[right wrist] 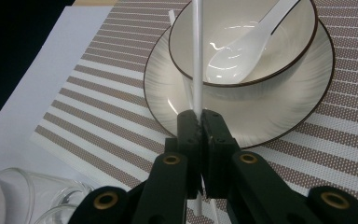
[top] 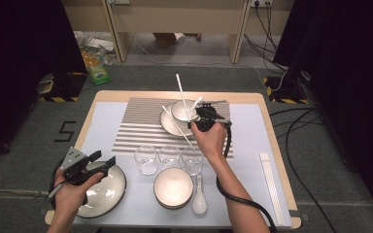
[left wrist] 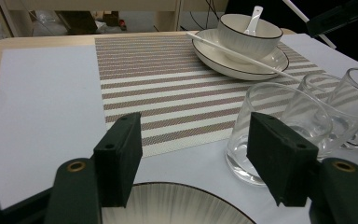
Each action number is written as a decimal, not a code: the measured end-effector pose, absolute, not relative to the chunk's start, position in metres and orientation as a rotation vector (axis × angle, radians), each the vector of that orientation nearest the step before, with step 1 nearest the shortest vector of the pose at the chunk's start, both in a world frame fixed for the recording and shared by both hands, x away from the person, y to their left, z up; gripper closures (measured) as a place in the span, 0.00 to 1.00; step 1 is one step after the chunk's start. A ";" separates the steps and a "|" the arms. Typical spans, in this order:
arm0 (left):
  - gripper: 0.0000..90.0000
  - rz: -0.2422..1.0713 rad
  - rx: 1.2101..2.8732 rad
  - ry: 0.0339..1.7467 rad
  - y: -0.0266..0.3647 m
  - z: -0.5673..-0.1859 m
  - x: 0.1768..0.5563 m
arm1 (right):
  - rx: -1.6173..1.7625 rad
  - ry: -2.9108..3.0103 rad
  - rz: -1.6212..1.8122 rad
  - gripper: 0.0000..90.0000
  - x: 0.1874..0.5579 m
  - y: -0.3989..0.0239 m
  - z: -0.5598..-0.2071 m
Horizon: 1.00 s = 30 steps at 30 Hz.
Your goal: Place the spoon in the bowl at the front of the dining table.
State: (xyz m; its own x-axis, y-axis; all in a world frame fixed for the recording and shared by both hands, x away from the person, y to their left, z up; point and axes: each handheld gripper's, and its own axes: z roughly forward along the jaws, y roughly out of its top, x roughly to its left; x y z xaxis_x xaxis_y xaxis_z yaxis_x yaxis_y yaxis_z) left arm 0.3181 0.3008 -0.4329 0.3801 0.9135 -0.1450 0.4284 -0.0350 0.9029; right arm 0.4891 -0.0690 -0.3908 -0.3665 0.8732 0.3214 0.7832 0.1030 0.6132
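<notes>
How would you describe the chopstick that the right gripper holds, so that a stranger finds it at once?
Start at the striped placemat in the middle of the table, then find the plate with a bowl on it. Two white chopsticks are there: one chopstick lies flat across the plate. The held chopstick is the one that rises steeply, clamped in the right gripper.

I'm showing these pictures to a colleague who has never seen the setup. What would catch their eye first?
Probably the white chopstick clamped upright in the shut right gripper, over the bowl with its spoon on the striped placemat. Next, the open left gripper over the near-left plate.
</notes>
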 end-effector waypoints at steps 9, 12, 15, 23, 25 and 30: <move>0.39 0.607 1.645 1.210 0.301 -0.433 0.318 | 1.694 2.248 1.108 0.97 0.489 -0.067 -0.392; 0.39 0.609 1.645 1.212 0.301 -0.433 0.318 | 1.687 2.251 1.108 0.97 0.489 -0.066 -0.393; 0.39 0.609 1.645 1.211 0.301 -0.433 0.318 | 1.685 2.252 1.113 0.97 0.489 -0.066 -0.393; 0.39 0.607 1.645 1.210 0.301 -0.433 0.318 | 1.688 2.256 1.107 0.97 0.489 -0.065 -0.394; 0.39 0.607 1.646 1.211 0.301 -0.434 0.318 | 1.685 2.258 1.106 0.97 0.489 -0.065 -0.394; 0.39 0.605 1.646 1.209 0.300 -0.434 0.318 | 1.681 2.268 1.102 0.97 0.489 -0.064 -0.395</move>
State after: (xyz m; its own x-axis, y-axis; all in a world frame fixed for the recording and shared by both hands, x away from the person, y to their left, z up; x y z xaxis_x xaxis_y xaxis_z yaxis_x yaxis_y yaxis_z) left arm 0.3183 0.3003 -0.4335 0.3832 0.9122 -0.1450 0.4310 -0.0377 0.9016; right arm 0.4890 -0.0644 -0.3952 -0.3805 0.8680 0.3190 0.7873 0.1231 0.6042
